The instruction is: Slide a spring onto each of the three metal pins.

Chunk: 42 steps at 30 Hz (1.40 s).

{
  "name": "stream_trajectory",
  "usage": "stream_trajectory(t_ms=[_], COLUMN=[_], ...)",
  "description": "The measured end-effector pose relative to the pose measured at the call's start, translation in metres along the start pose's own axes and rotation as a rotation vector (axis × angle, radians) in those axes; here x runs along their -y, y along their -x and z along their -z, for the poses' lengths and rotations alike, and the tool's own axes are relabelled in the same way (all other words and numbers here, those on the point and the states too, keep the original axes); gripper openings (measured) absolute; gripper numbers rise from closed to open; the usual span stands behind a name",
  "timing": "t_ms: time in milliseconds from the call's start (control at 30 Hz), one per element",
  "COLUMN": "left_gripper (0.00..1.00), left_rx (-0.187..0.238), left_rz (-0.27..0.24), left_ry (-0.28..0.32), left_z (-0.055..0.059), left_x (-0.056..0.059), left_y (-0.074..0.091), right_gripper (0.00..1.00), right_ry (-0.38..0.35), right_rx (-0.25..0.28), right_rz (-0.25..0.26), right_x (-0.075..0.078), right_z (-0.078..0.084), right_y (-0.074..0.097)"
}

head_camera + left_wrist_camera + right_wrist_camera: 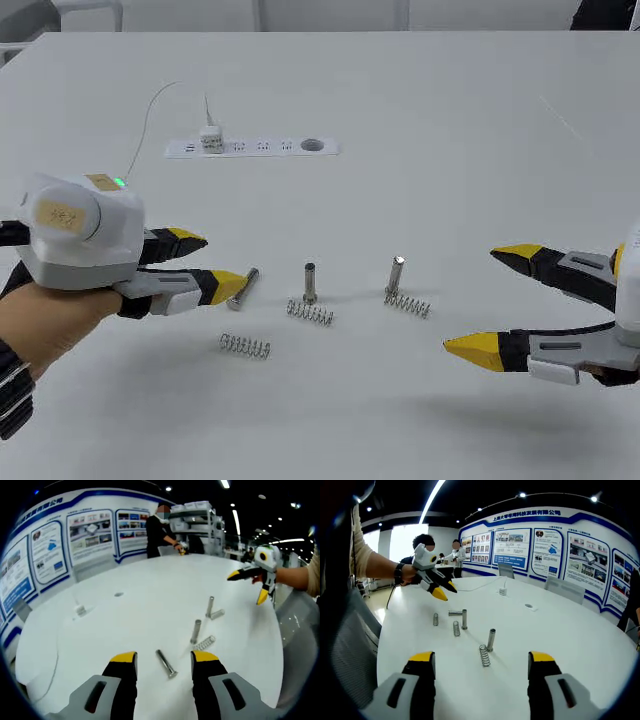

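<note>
Two metal pins stand upright on the white table, one in the middle [310, 282] and one to its right [396, 275]. A third pin [243, 288] lies flat. Three springs lie loose: one [245, 346] near the front, one [310, 313] by the middle pin, one [407, 303] by the right pin. My left gripper [218, 262] is open, its lower tip beside the lying pin [166, 663], which sits between its jaws in the left gripper view. My right gripper [478, 298] hovers open and empty, right of the nearest upright pin [491, 640] and its spring [483, 655].
A white power strip [252, 147] with a plugged-in adapter [211, 138] and a thin cable lies further back on the table. A person [160, 530] stands beyond the far edge, and two others [440, 550] are in the background.
</note>
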<state>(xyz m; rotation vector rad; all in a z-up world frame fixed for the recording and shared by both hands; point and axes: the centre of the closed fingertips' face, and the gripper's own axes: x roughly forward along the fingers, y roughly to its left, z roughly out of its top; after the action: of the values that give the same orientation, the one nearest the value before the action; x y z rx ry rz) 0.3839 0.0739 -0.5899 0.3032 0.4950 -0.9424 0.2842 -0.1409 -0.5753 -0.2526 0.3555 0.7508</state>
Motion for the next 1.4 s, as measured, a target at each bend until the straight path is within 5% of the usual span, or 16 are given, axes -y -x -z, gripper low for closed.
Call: stream_trajectory(t_ms=[433,1400], left_gripper=[0.32,0.20], left_rx=[-0.067,-0.288], left_rz=[-0.009,-0.074], left_ry=[0.003,0.002], left_z=[0.002,0.023], left_x=[-0.003,-0.006], left_y=[-0.019,-0.053], right_gripper=[0.76,0.76], right_ry=[-0.009,-0.014], right_rx=[0.002,-0.022], right_rz=[0.006,0.004], right_x=[0.002,0.003], right_z=[0.001,0.008], right_y=[0.001,0.001])
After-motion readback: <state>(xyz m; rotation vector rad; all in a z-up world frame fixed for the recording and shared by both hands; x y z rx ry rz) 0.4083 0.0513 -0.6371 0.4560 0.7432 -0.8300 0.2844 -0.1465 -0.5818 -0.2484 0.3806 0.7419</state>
